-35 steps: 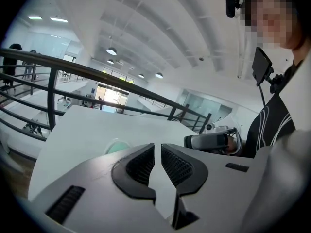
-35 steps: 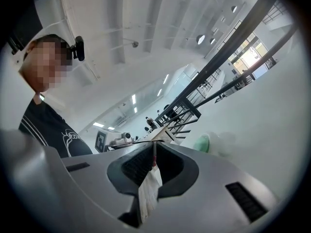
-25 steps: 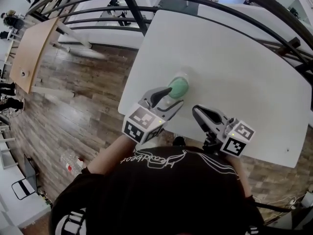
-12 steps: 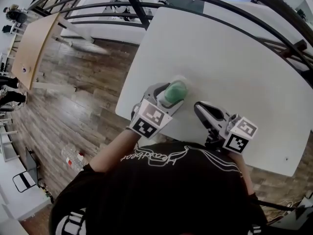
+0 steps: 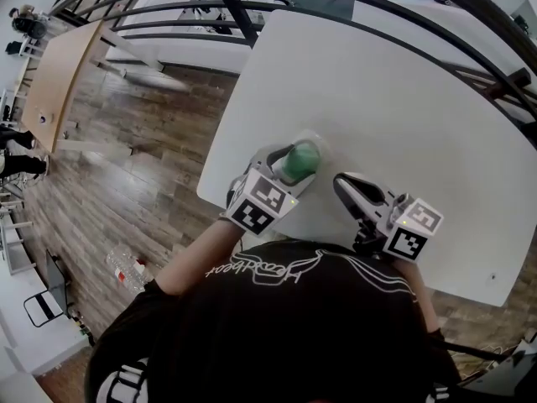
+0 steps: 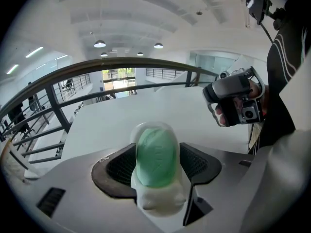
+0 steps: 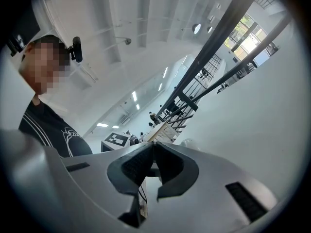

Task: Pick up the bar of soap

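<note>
Straddling the green bar of soap (image 5: 302, 156) (in a clear cover, resting near the white table's (image 5: 403, 99) front-left edge) with the left gripper (image 5: 287, 168), just opened wide and pressing neither side; holding the right gripper (image 5: 341, 184) just beside it, clenched shut on nothing

1. The bar of soap (image 5: 302, 158) lies on the table (image 5: 403, 99), close to its near-left corner.
2. The left gripper (image 5: 291, 166) reaches in over the near edge; its jaws, which have just been opening, stand apart on either side of the soap.
3. The right gripper (image 5: 342, 183) hangs over the near edge, right of the soap and apart from it.
4. A railing (image 5: 252, 23) runs beyond the table's left and far edges.
</note>
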The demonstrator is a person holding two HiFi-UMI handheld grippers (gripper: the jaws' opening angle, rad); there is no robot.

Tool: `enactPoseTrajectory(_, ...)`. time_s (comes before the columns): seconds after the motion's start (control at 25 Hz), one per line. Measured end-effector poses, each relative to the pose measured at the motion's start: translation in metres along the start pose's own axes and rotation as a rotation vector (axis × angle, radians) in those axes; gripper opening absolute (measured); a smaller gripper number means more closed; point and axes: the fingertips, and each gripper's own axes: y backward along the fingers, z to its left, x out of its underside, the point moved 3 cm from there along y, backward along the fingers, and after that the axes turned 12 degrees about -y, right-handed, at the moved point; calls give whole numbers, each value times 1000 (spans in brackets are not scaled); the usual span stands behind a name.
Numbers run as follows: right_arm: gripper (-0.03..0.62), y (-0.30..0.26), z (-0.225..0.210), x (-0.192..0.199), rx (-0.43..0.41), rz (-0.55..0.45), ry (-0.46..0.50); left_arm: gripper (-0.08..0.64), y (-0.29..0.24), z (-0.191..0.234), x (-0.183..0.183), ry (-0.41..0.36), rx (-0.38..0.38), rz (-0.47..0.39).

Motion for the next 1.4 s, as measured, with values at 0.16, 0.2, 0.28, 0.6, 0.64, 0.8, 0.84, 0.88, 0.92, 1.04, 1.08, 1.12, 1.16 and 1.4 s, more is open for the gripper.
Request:
enactPoseTrajectory(0.16,20,0,-5,1,3,-2,-7,279,-5,0,2,2,3,7)
enactPoseTrajectory(0.2,20,1,-5,2,3,-1,-9,279,-5,-1,3,3,2,8)
enactPoseTrajectory(0.28,20,1,-6,5,4,2,-11,279,-6,-2,4,1,-3,4)
enactPoseTrajectory(0.6,20,1,-5,3,3,3,-13,275,-4,-2,2,6,-16,1)
enactPoseTrajectory(0.64,20,1,-5,3,2,4,-13,273,-4,-2,1,5,-15,1)
enactPoseTrajectory(0.8,20,1,-6,6,5,5,-15,270,-4,-4,2,6,-20,-9)
enactPoseTrajectory(0.84,20,1,-6,7,5,3,-16,268,-4,-4,3,7,-20,-7)
enactPoseTrajectory(0.88,20,1,-7,7,5,2,-18,267,-4,-4,3,10,-20,-2)
enactPoseTrajectory(0.92,20,2,-7,7,6,1,-19,266,-4,-4,4,13,-18,3)
enactPoseTrajectory(1.04,20,2,-9,7,10,0,-21,264,-5,-5,3,23,-9,2)
enactPoseTrajectory(1.08,20,2,-10,8,12,1,-23,264,-5,-4,1,24,-7,-7)
enactPoseTrajectory(1.12,20,2,-10,9,14,2,-25,264,-5,-4,-1,26,-6,-15)
enactPoseTrajectory(1.16,20,2,-11,10,15,3,-29,262,-5,-4,-1,30,-5,-20)
enactPoseTrajectory(1.4,20,1,-13,10,27,-1,-52,262,-7,2,-3,34,-6,-29)
